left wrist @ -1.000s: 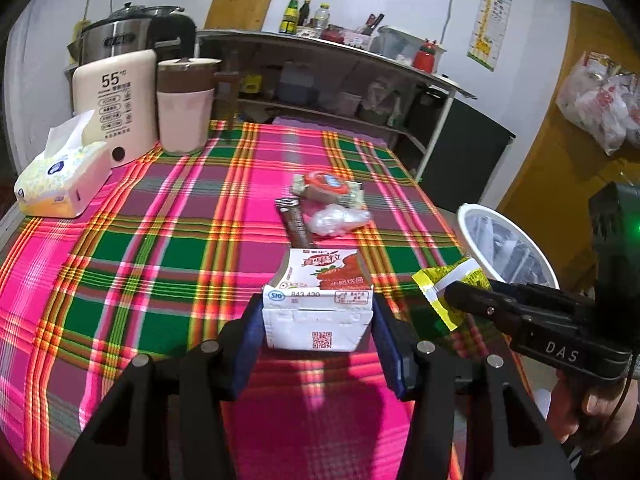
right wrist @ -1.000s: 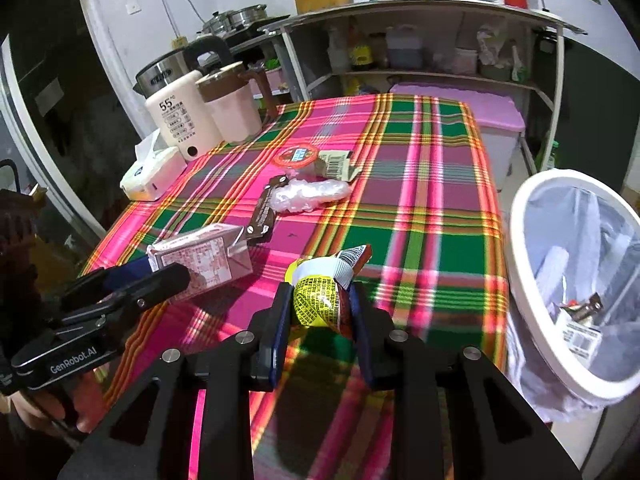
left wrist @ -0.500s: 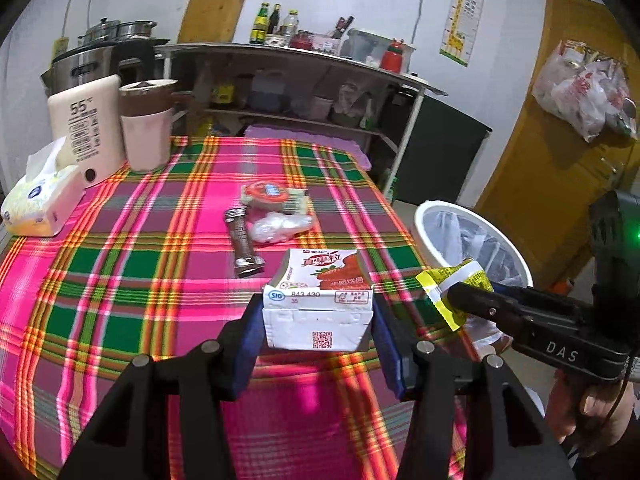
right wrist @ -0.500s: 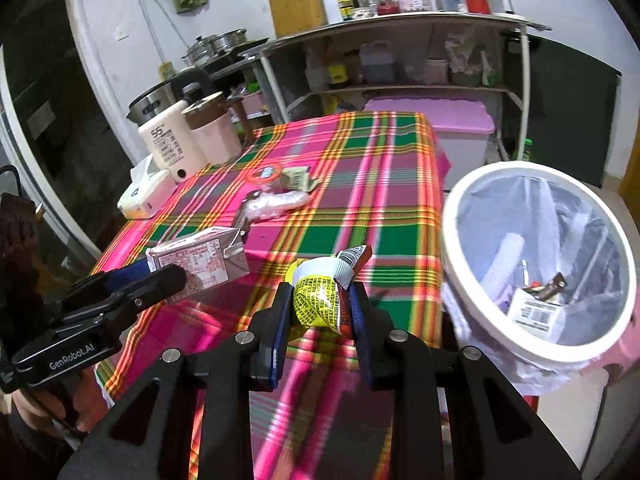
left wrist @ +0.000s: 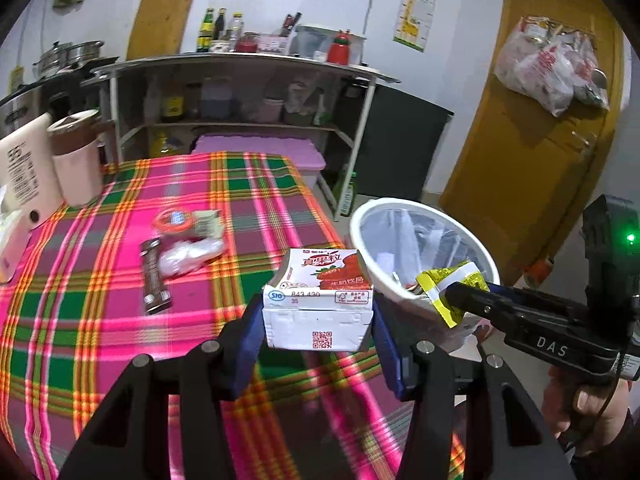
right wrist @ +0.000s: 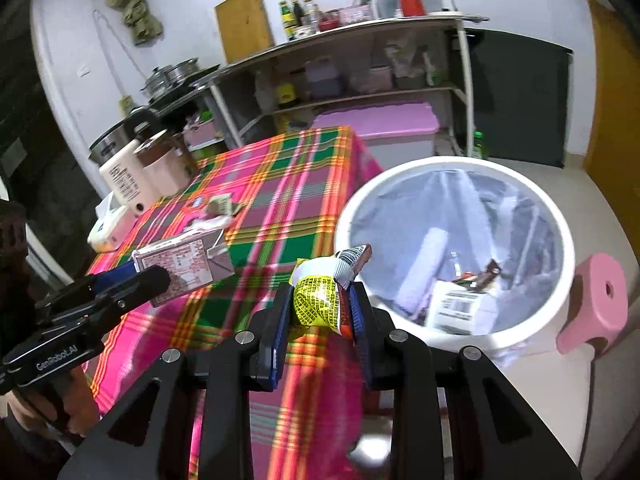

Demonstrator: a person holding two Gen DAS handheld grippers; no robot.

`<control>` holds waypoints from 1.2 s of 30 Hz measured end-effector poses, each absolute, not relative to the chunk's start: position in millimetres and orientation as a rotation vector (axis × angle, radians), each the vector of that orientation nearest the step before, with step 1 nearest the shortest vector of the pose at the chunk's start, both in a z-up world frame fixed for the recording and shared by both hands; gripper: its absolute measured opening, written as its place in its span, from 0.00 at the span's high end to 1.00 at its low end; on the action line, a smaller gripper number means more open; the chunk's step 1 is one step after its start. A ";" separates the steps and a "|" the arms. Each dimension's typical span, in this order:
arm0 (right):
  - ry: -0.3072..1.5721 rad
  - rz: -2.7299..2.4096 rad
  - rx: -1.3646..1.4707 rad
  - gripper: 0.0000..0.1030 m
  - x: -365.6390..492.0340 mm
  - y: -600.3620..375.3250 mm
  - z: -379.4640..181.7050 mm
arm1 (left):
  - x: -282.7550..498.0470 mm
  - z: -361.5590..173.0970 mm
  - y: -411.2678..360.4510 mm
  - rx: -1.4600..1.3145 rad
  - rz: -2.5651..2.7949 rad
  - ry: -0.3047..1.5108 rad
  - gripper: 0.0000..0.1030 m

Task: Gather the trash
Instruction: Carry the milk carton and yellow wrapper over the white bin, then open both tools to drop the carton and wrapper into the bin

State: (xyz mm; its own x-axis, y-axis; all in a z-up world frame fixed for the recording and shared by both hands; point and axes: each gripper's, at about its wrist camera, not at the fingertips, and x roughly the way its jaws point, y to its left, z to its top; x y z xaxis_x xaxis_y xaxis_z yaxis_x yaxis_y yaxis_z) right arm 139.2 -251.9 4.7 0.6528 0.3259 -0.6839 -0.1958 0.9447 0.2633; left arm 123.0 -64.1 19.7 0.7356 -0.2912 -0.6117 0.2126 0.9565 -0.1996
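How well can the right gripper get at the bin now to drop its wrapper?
Probably yes. The right gripper, shut on the yellow wrapper, hangs just beside the white bin, whose mouth is open. Nothing stands between them.

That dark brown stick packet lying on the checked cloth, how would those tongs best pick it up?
Grip the brown stick packet across its narrow width near the middle, coming down from above. It lies flat and long on the tablecloth, and the crumpled plastic crowds its far end.

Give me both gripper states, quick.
Left gripper: shut on the milk carton.
Right gripper: shut on the yellow wrapper.
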 end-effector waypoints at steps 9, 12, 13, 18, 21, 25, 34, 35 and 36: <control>0.808 0.222 0.207 0.71 142.1 -288.7 -0.1 | 141.6 21.9 -101.1 -0.089 -0.346 0.696 0.48; 0.812 0.200 0.215 0.71 143.7 -298.1 -2.9 | 147.7 23.2 -110.7 -0.080 -0.365 0.694 0.48; 0.815 0.192 0.219 0.71 144.7 -301.8 -4.3 | 149.9 23.3 -113.4 -0.078 -0.370 0.694 0.48; 0.830 0.162 0.223 0.71 149.2 -314.2 -9.2 | 163.7 20.6 -127.1 -0.067 -0.396 0.705 0.48; 0.835 0.147 0.221 0.71 152.9 -318.8 -11.2 | 170.2 18.9 -136.9 -0.056 -0.412 0.709 0.48; 0.842 0.128 0.218 0.71 158.2 -326.5 -14.1 | 177.4 15.9 -148.9 -0.040 -0.435 0.717 0.48; 0.877 0.098 0.202 0.68 166.0 -334.9 -22.1 | 192.5 7.7 -165.4 -0.024 -0.474 0.749 0.47; 0.877 0.096 0.201 0.68 166.1 -335.6 -22.9 | 194.4 7.1 -166.5 -0.024 -0.474 0.752 0.47; 0.877 0.093 0.199 0.66 165.9 -336.2 -23.4 | 195.9 6.7 -167.3 -0.025 -0.475 0.757 0.47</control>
